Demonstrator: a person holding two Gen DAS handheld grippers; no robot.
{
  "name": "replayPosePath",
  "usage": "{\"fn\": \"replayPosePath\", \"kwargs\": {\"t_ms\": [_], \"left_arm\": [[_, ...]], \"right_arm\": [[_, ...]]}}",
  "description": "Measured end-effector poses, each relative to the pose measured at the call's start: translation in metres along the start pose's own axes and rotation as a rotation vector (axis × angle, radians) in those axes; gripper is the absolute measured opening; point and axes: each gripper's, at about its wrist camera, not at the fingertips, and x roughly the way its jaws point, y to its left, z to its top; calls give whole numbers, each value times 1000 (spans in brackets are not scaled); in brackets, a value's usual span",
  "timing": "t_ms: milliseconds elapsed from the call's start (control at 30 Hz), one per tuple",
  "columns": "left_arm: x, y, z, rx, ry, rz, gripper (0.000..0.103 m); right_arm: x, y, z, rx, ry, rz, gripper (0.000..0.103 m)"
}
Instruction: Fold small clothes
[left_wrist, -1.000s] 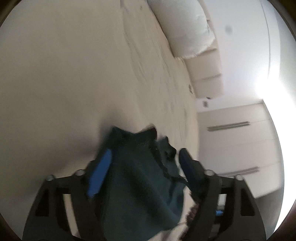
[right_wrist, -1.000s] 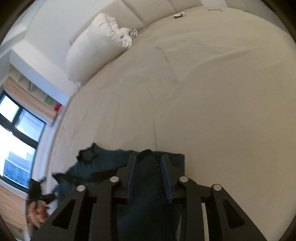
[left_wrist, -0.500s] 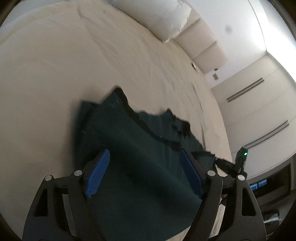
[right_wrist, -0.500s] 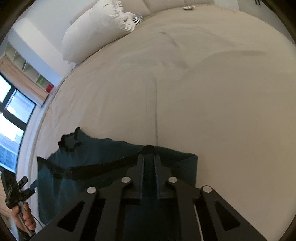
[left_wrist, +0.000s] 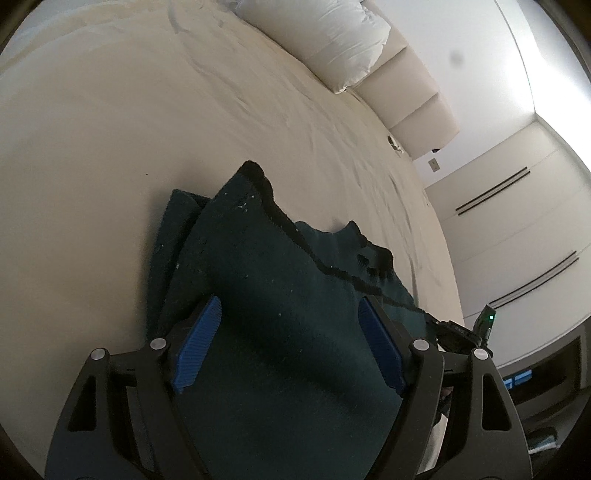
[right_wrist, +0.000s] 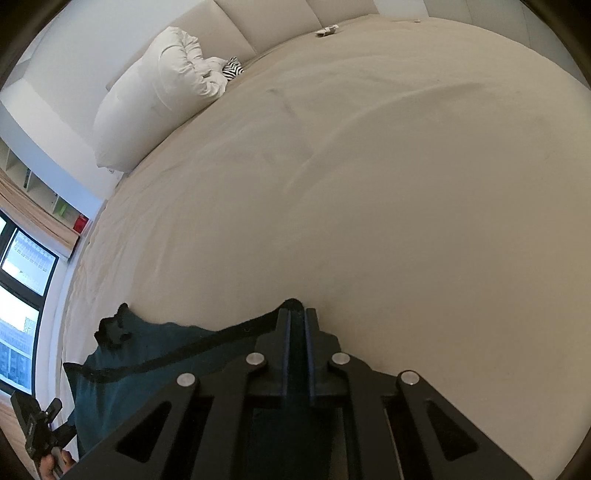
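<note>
A dark teal garment with a black trim lies on the beige bed sheet, its near part folded over a lower layer. My left gripper is open, its blue pads wide apart just above the cloth. In the right wrist view the same garment spreads to the lower left. My right gripper is shut on the garment's trimmed corner, which shows between the fingertips.
A white pillow and a padded headboard lie at the far end of the bed. A zebra-patterned item sits by the pillow. A window is to the left. The other gripper shows at the garment's right edge.
My right gripper closed on the garment's corner. My left gripper stayed open and tilted up, and the garment has spread flatter across the bed.
</note>
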Motion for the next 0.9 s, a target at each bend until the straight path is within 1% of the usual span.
{"fn": "replayPosePath", "kwargs": {"t_ms": [100,200,233,300,367,433,467,500,567,600,633,700,733,800,900], "left_arm": [[-9,7,-4,-2,-15,0,76],[-11,10,-12,6,-30,7,76],[-12,11,-14,11,-36,13,74],[-14,15,-18,7,-48,20,71],[-16,21,-20,-14,-59,20,62],[-20,28,-22,-37,-68,18,55],[-22,31,-23,-44,-70,15,53],[-26,33,-25,-49,-74,13,53],[-30,35,-27,-57,-75,17,53],[-35,35,-27,-61,-79,26,53],[-39,34,-27,-61,-81,40,53],[-50,28,-25,-51,-99,79,53],[-55,22,-23,-31,-117,106,54],[-57,5,-13,33,-136,121,57],[-49,-17,1,121,-149,148,57]], "right_arm": [[-1,-2,2,19,-16,13,7],[-5,4,4,-8,-45,8,7],[-6,4,5,-14,-53,5,7],[1,3,5,-21,-28,-21,7],[9,3,5,-35,-7,-38,7],[9,7,8,-58,9,-63,7],[5,9,9,-69,10,-87,12],[-2,13,9,-81,-8,-127,23],[-23,19,8,-82,-81,-192,32],[-36,21,6,-74,-114,-184,34],[-45,24,3,-69,-130,-155,34],[-61,36,-7,-87,-141,-64,34],[-65,44,-12,-109,-133,-28,34],[-69,66,-26,-175,-110,43,34],[-61,103,-56,-257,-20,212,34]]}}
